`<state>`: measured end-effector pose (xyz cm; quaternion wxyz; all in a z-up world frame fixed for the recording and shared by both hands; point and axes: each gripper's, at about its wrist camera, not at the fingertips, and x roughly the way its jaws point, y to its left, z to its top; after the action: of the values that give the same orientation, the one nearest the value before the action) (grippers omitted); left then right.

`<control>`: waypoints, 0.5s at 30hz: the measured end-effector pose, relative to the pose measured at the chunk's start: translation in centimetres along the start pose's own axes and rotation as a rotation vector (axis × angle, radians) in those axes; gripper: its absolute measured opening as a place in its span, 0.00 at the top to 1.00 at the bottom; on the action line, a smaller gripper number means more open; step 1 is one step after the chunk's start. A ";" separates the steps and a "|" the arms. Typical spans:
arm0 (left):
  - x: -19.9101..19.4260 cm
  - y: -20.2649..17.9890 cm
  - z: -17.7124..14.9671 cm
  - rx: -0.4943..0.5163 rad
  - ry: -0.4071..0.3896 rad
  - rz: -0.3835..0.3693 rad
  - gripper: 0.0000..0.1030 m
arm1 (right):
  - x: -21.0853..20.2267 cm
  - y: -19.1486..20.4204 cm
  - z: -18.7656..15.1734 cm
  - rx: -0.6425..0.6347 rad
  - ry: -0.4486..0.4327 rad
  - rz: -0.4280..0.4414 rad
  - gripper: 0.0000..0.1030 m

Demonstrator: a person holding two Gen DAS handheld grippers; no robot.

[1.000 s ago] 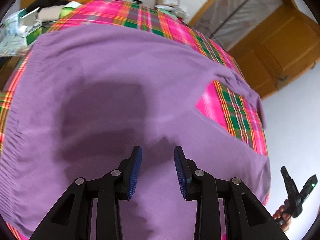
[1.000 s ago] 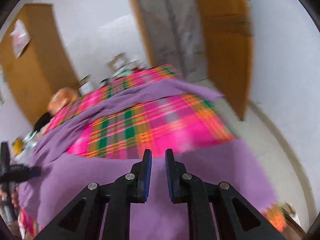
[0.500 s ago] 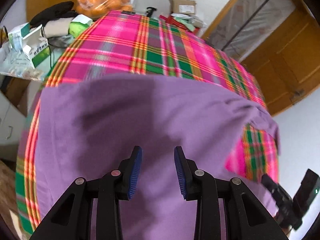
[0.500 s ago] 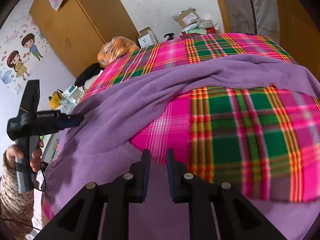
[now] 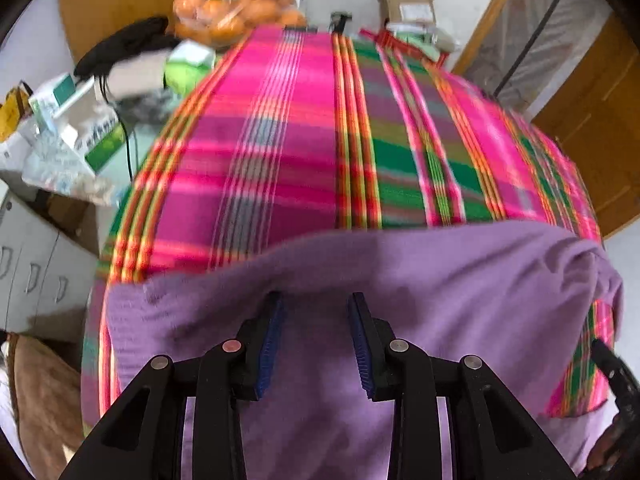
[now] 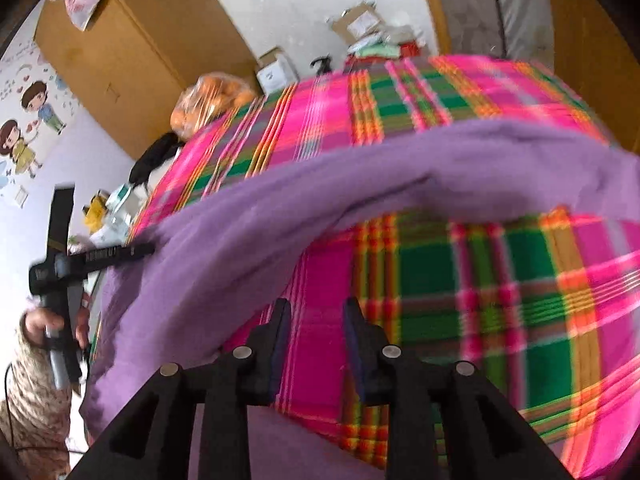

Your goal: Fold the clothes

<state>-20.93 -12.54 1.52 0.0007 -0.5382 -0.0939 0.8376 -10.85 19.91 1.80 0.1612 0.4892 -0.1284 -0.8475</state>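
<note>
A purple garment (image 5: 440, 292) lies spread on a table under a pink, green and orange plaid cloth (image 5: 304, 152). My left gripper (image 5: 316, 304) hangs open over the garment, close to its far edge, with only flat cloth below the pads. In the right wrist view a purple sleeve (image 6: 360, 184) arcs across the plaid cloth (image 6: 500, 280). My right gripper (image 6: 318, 308) is over the bare plaid patch between sleeve and body; its jaws are opening and nothing is between them. The left gripper (image 6: 132, 250) also shows there, held in a hand (image 6: 40, 320).
A bag of oranges (image 5: 236, 4) and a cardboard box (image 5: 408, 8) sit past the table's far end. Boxes and clutter (image 5: 76, 120) crowd the left side above a grey cabinet (image 5: 32, 272). A wooden door (image 5: 592, 120) stands at the right, a wardrobe (image 6: 132, 56) at the back.
My left gripper has travelled across the garment toward its far edge, so more plaid cloth shows. My right gripper has swung in from the table edge over the plaid patch, and its jaws have widened.
</note>
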 end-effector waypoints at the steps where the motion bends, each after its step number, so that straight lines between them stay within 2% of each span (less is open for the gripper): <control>1: 0.1 -0.1 0.2 0.009 -0.008 0.007 0.66 | 0.5 0.5 -0.3 -0.015 0.016 0.019 0.73; 5: 0.7 -0.2 1.2 0.039 -0.024 0.030 0.66 | 1.7 2.6 -1.3 -0.094 0.059 0.096 0.71; 7: 1.0 0.1 1.6 0.022 -0.021 0.020 0.66 | 1.9 3.6 -1.9 -0.128 0.073 0.131 0.65; 10: 0.7 0.1 1.4 0.020 -0.023 0.013 0.66 | 2.1 4.8 -2.1 -0.185 0.067 0.133 0.62; 15: 0.4 -0.2 0.8 0.035 -0.039 0.009 0.66 | 3.1 5.8 -1.0 -0.175 0.074 0.157 0.61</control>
<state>-21.78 -12.46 1.50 0.0044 -0.5219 -0.0770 0.8495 -10.57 13.28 1.02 0.2738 0.4926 -0.0857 -0.8216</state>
